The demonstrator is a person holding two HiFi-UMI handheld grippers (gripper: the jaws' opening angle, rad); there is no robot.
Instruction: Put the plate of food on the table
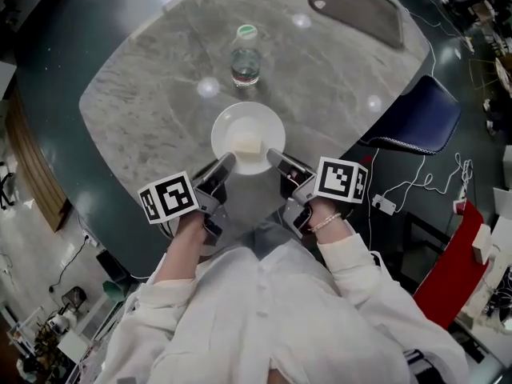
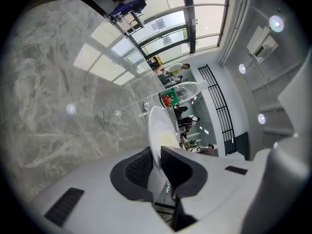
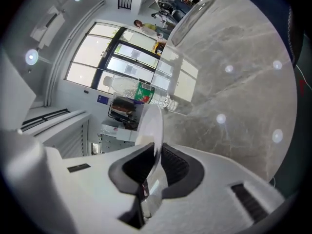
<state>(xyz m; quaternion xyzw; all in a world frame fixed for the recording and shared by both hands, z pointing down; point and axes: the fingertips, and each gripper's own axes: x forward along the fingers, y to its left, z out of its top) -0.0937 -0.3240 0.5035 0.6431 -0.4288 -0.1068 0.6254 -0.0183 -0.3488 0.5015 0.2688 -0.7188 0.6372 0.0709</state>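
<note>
A round white plate [image 1: 248, 137] carrying a pale block of food [image 1: 247, 143] is over the near edge of the grey marble table [image 1: 152, 94]. My left gripper [image 1: 226, 165] is shut on the plate's near-left rim. My right gripper [image 1: 274, 158] is shut on its near-right rim. In the left gripper view the plate [image 2: 160, 130] stands edge-on between the dark pads, with the food [image 2: 168, 140] on it. The right gripper view also has the plate [image 3: 152, 126] edge-on in the jaws. Whether the plate touches the table I cannot tell.
A clear water bottle [image 1: 246, 55] with a green cap stands on the table just beyond the plate. A dark chair back [image 1: 356, 6] is at the table's far side and a blue chair [image 1: 418, 117] at its right. Cables and a red object [image 1: 454, 254] lie on the floor to the right.
</note>
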